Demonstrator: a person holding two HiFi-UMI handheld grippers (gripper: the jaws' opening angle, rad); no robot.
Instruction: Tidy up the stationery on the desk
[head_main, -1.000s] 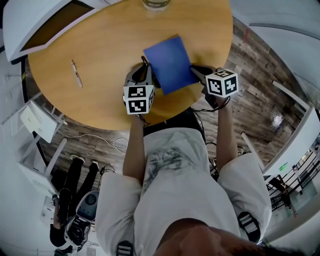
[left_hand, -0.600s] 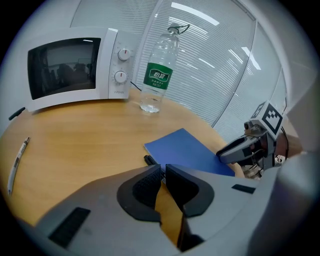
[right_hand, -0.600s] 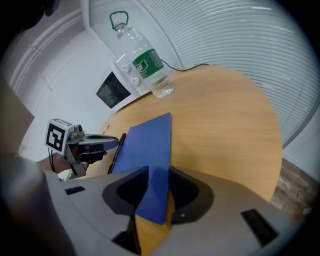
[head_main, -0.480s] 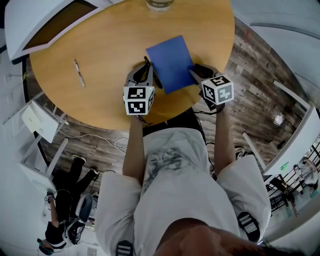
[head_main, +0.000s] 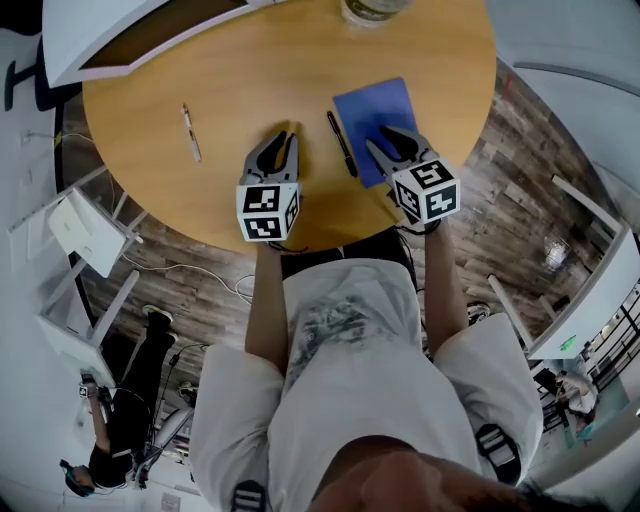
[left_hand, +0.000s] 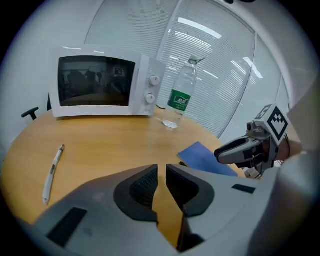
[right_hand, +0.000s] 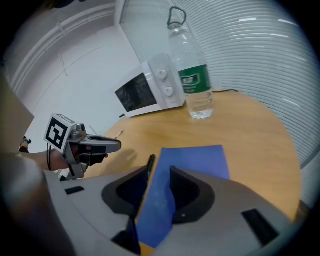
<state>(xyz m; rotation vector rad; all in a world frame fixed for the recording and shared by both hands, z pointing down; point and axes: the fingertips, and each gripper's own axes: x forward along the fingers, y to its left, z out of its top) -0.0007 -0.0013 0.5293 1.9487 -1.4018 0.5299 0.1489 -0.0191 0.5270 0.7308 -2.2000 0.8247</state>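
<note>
A blue notebook (head_main: 378, 112) lies flat on the round wooden table (head_main: 250, 90), with a black pen (head_main: 342, 143) just left of it. A white pen (head_main: 190, 132) lies further left. My right gripper (head_main: 386, 140) hovers over the notebook's near edge. Its jaws have just opened wide, and in the right gripper view the notebook (right_hand: 197, 157) shows between them, untouched by the pads. My left gripper (head_main: 282, 142) hangs over bare wood left of the black pen. Only a narrow slit shows between its pads (left_hand: 145, 185), with nothing in it.
A water bottle (left_hand: 180, 95) stands at the far side of the table beyond the notebook. A white microwave (left_hand: 100, 82) sits at the far left. The table's near rim runs just under both grippers, with wooden floor below.
The right gripper has let go of the notebook, which now lies flat. Both grippers have drawn back and risen; the left moved left, leaving the black pen uncovered beside the notebook.
</note>
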